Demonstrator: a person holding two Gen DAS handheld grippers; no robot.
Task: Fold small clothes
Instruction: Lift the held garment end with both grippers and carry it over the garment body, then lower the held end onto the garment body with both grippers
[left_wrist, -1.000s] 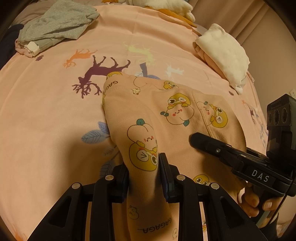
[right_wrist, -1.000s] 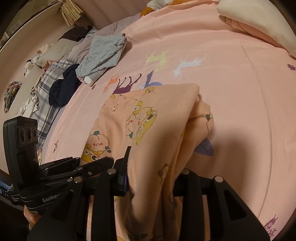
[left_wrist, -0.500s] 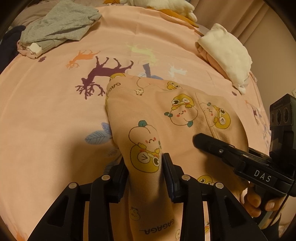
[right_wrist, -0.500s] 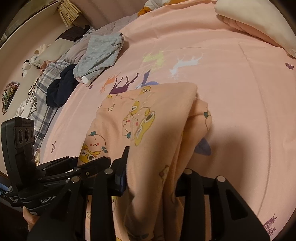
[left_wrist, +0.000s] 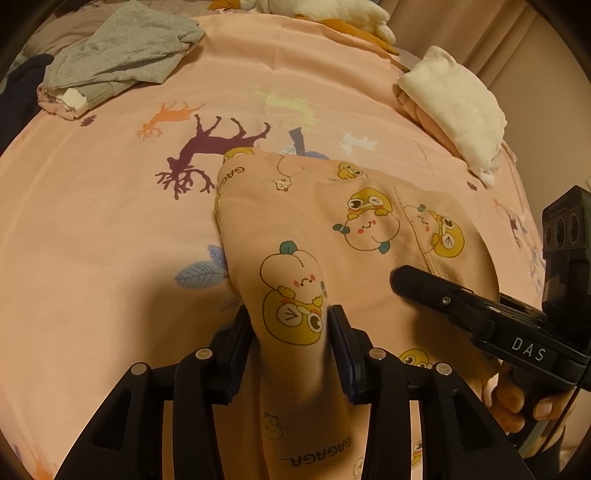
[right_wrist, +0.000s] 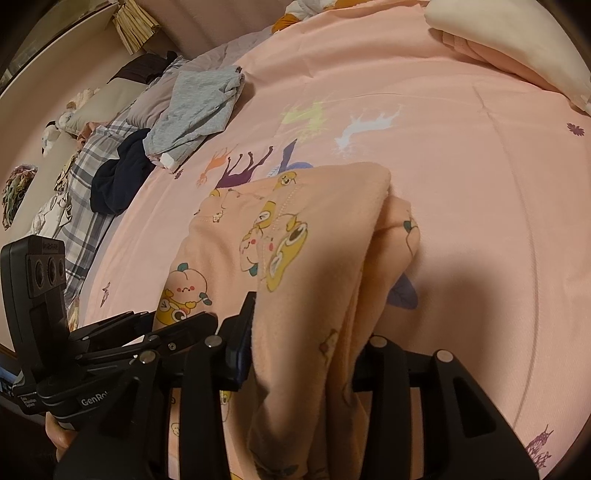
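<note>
A peach garment (left_wrist: 351, 229) printed with cartoon ducks and peaches lies folded on the pink deer-print bedsheet (left_wrist: 92, 221). My left gripper (left_wrist: 290, 325) has its near left fold bunched between its pads; the jaws are opening and the cloth still fills the gap. From the right side of the left wrist view, my right gripper (left_wrist: 406, 284) reaches over the cloth, a hand on its handle. In the right wrist view my right gripper (right_wrist: 308, 332) is shut on the garment's (right_wrist: 229, 229) thick right edge, which hides one finger. The left gripper (right_wrist: 184, 325) shows at lower left.
A crumpled grey garment (left_wrist: 122, 59) lies at the far left of the bed, with a dark navy piece (right_wrist: 118, 177) and plaid cloth (right_wrist: 85, 177) beside it. A white and pink folded stack (left_wrist: 454, 107) sits at the far right. Bare sheet surrounds the garment.
The left jaws have widened around the fold, and the right jaws slightly too. The garment and both hands have stayed in place.
</note>
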